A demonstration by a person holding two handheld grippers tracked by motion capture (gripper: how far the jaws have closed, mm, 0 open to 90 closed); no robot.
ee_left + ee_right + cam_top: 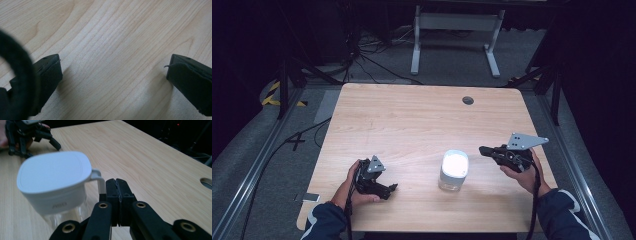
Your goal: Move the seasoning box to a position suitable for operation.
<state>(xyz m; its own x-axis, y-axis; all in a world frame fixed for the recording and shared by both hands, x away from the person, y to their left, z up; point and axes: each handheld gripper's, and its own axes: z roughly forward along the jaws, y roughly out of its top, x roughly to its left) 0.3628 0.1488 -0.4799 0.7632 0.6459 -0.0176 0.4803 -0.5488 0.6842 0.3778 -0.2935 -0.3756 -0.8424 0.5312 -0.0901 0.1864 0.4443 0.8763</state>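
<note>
A clear container with a white square lid (454,170) stands on the wooden table (412,125), right of centre near the front. In the right gripper view its lid (53,171) has a small white loop (99,177) on the side. My right gripper (485,149) is shut with nothing between its jaws, and its tips (116,185) sit just beside that loop. My left gripper (388,191) rests low at the front left, held in a hand. It stands open (115,68) over bare wood. It is also in the right gripper view, beyond the container (25,135).
A round cable hole (468,100) sits near the table's far right edge. A white desk frame (457,35) stands on the floor beyond the table. Cables and a metal rail (257,165) run along the left, with a small flat object (307,197) on the floor.
</note>
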